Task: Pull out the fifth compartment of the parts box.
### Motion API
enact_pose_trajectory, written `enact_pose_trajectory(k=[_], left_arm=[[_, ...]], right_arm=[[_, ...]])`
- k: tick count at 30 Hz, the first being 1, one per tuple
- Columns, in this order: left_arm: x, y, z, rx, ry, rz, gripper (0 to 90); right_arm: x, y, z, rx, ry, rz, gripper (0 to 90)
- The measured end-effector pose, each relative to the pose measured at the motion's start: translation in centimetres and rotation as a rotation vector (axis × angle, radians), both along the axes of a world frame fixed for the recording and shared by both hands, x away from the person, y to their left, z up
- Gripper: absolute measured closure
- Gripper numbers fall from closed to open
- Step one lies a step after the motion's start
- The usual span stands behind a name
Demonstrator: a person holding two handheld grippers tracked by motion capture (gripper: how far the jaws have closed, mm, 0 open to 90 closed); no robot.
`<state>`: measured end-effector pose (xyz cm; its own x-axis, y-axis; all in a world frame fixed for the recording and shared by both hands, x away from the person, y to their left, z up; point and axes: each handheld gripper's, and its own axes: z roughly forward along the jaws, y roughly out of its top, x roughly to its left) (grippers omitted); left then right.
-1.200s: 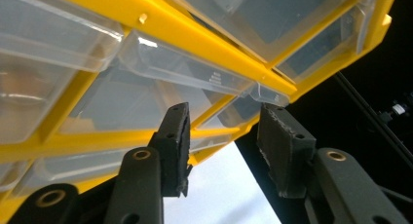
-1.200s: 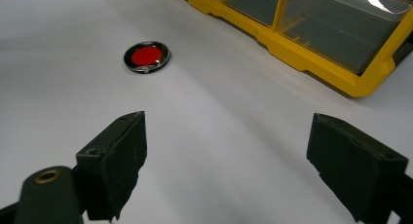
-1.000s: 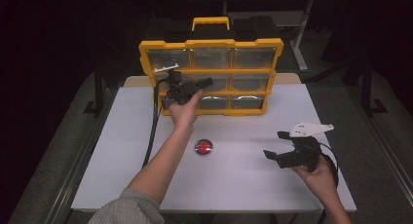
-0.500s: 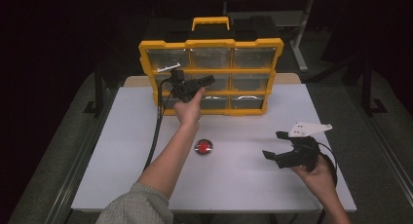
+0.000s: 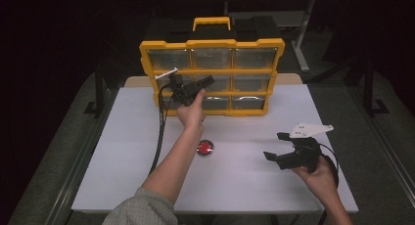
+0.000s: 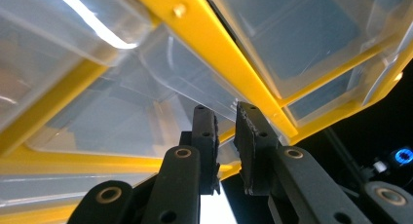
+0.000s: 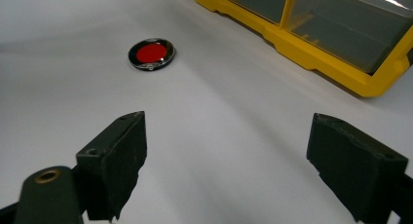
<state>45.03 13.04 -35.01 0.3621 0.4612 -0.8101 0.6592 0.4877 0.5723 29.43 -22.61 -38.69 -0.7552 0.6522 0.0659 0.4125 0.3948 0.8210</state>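
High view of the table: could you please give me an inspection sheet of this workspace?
Surface: white table, bare apart from the items below.
Job's things: yellow organizer stands upright at the far edge; its clear drawer is being gripped.
Clutter: red disc lies mid-table.
Grippers: left gripper, jaws just closing, drawer lip between them; right gripper open, nothing between its jaws, low over the table.
Cables: black cable trails from the left gripper across the table.
Surroundings: dark room, nothing seen clearly.
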Motion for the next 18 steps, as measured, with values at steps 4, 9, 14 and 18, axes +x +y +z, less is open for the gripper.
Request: enact_pose_trajectory(k=[4,9,14,18], left_arm=[[-0.09,0.10,-0.04,-0.012,0.007,0.003,78.8],[-0.19,0.18,0.00,-0.010,0.008,-0.006,78.8],[-0.37,0.32,-0.01,-0.016,0.007,-0.016,78.8],[-0.53,0.33,0.12,-0.013,0.013,-0.018,78.6]], right_arm=[[0.05,0.02,-0.13,-0.002,0.002,0.000,13.8],[0.12,-0.02,-0.17,0.001,0.007,-0.001,13.8],[0.15,0.07,-0.33,-0.003,0.012,-0.003,13.8],[0.18,0.06,-0.38,-0.007,0.014,-0.003,13.8]])
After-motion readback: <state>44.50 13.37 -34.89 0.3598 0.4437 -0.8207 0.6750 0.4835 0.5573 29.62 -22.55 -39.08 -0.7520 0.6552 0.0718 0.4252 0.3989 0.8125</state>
